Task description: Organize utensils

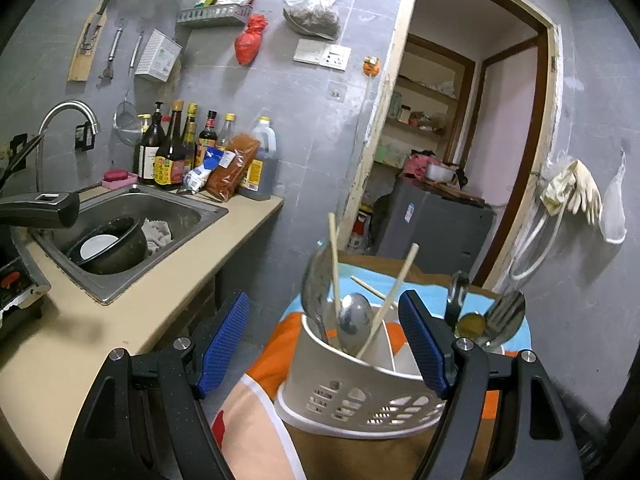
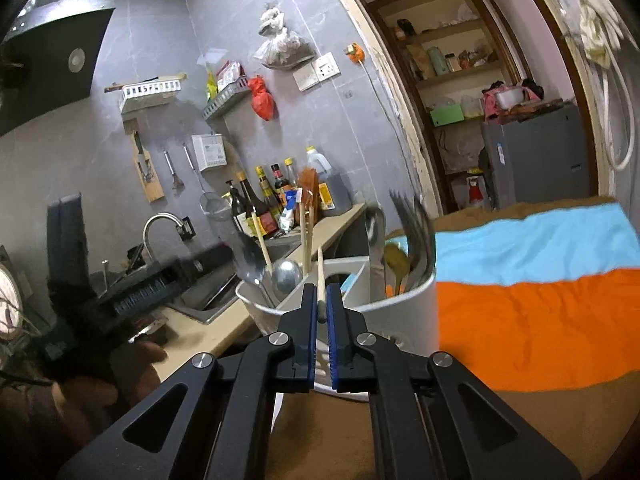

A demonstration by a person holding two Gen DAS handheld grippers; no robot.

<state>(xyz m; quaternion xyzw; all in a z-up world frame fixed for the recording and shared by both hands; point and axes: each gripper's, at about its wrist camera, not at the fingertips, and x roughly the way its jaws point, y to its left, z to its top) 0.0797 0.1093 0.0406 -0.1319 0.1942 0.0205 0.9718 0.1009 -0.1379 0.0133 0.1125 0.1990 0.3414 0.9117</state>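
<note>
The right gripper [image 2: 321,312] was clamped tight on a single chopstick [image 2: 320,280], holding it upright just over the white utensil holder [image 1: 360,392]. The left gripper [image 1: 324,344] was spread wide, gripping nothing, with the holder sitting between its fingers. Holder stood on the striped cloth [image 2: 536,280], spoons [image 1: 354,320] and forks [image 1: 502,316] already in it.

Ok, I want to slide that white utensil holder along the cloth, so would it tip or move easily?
The utensil holder looks like thin perforated plastic, so probably light and easy to shove. Tall spoons and chopsticks stand well above its rim, so it may be top-heavy and tip if pushed high. The wrinkled cloth beneath could bunch and catch its base.
</note>
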